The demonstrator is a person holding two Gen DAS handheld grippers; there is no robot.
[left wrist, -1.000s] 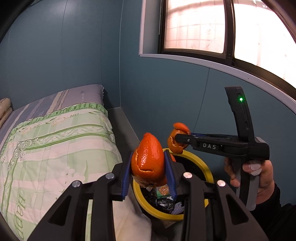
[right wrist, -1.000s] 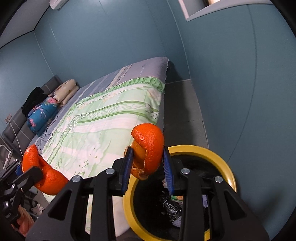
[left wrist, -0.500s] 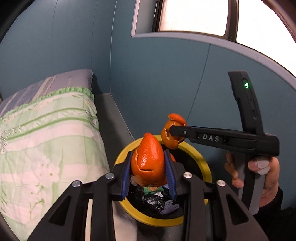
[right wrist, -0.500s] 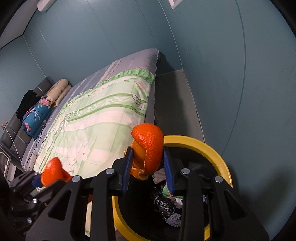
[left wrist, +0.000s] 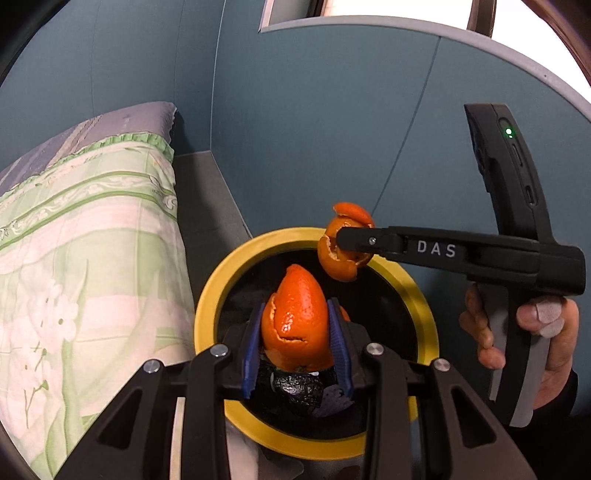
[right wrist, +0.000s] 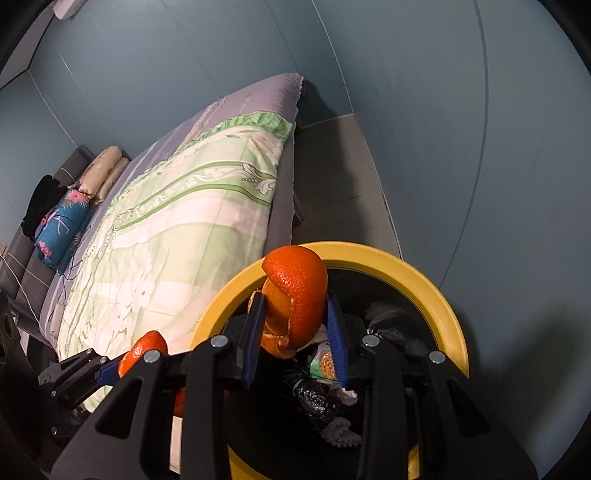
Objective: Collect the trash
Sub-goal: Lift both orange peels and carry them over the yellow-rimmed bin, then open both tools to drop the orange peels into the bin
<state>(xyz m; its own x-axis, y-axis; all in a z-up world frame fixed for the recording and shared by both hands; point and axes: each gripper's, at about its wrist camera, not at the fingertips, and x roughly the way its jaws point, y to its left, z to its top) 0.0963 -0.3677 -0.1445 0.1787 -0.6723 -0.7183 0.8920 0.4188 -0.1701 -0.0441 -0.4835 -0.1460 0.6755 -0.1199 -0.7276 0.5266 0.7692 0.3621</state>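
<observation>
My left gripper [left wrist: 295,332] is shut on a piece of orange peel [left wrist: 295,317] and holds it over the open mouth of a yellow-rimmed black trash bin [left wrist: 207,314]. My right gripper [right wrist: 294,317] is shut on another orange peel [right wrist: 299,291] over the same bin [right wrist: 436,291]. In the left wrist view the right gripper [left wrist: 347,243] comes in from the right with its peel [left wrist: 341,258] above the bin's far rim. The left gripper's peel [right wrist: 142,350] shows low left in the right wrist view. Black wrappers and other trash [right wrist: 321,398] lie inside the bin.
A bed with a green floral quilt [left wrist: 81,251] stands to the left of the bin, close to its rim. A teal wall [left wrist: 332,129] rises behind the bin, with a window ledge [left wrist: 406,33] above. A narrow strip of grey floor [right wrist: 332,177] runs between bed and wall.
Both grippers have moved down and forward over the bin, which now looms larger beneath them. Each still holds its peel.
</observation>
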